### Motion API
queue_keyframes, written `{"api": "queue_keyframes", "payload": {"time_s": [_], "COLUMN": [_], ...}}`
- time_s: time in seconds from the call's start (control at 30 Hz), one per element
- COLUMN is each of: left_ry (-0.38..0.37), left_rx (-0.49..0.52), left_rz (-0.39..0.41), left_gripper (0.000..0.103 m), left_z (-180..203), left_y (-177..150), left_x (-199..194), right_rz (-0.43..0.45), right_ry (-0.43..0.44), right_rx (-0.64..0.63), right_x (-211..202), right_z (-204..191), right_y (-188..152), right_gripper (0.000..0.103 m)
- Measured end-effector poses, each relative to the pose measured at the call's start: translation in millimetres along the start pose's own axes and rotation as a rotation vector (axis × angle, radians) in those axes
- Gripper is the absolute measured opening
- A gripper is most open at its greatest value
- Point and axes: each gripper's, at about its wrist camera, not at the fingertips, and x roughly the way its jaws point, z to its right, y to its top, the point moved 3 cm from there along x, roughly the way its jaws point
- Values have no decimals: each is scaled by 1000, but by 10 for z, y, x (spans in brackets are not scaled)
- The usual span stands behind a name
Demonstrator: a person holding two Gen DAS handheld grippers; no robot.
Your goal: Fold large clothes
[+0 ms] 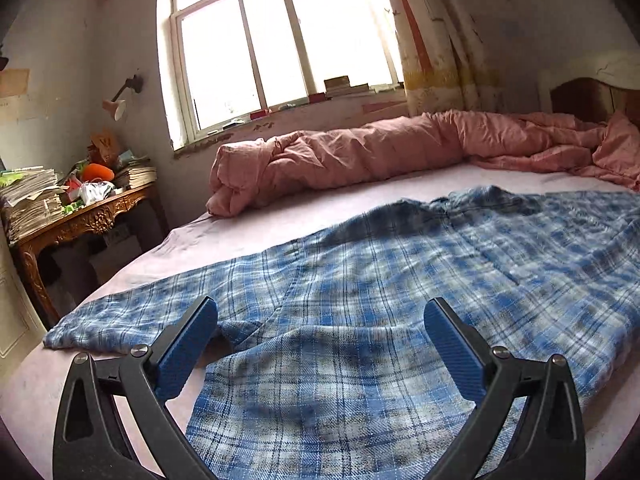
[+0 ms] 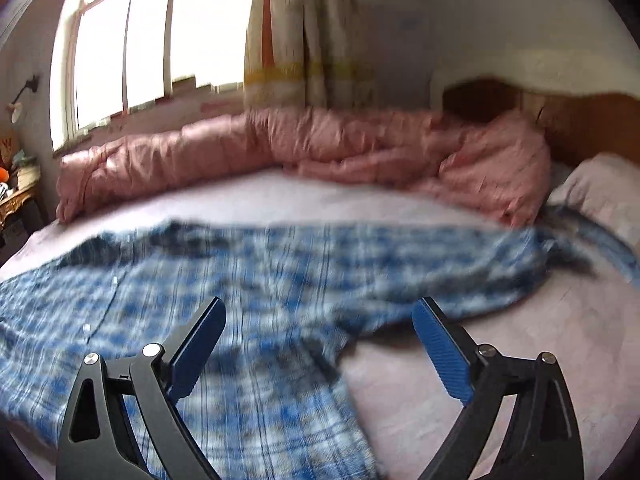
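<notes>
Blue pads of our left gripper (image 1: 320, 320) fill the bottom of the left wrist view, jaws wide, nothing between them. Plaid shirt (image 1: 400, 280) lies spread flat on the bed (image 1: 248, 232), directly under and beyond the gripper; one sleeve (image 1: 132, 320) runs out to the left, collar (image 1: 456, 198) toward the pink duvet (image 1: 360, 156). Cluttered counter (image 1: 80, 216) stands beside the bed, below the window (image 1: 280, 40).

Right wrist view, blurred: right gripper (image 2: 320, 324) also wide and empty, above the shirt's lower body. Other sleeve (image 2: 500, 268) trails right toward the pillow (image 2: 600, 188). Button placket (image 2: 100, 308) faces up.

We judge the shirt laid out, no fold yet made. Next move calls for each gripper to drop to a sleeve or side edge, pinch a single layer, and carry it inward across the body.
</notes>
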Motion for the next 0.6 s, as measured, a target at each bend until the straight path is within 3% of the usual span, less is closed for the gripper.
{"api": "queue_keyframes", "payload": {"time_s": [0.13,0.2,0.3,0.47,0.6], "left_ry": [0,-15,-19,76,5], "left_rx": [-93,-148,-164,-31,-4], "left_rz": [86,119,134,155,180], "left_gripper": [103,103,103,103,103], "left_z": [-132,-209,-225,43,221], "left_y": [81,111,125,138,230], "left_x": [-147,-206,-242,-326,-530], "right_rz": [109,112,71,20,4], "right_ry": [-114,-153,-98,-50,55], "right_rx": [-71,-122,-146,-166,-64], "right_x": [-205,-215,-147,-136,-198], "right_z": [-106,-184,-266,-333,-212], "right_y": [81,69,46,43,175], "right_gripper": [103,103,103,103,103]}}
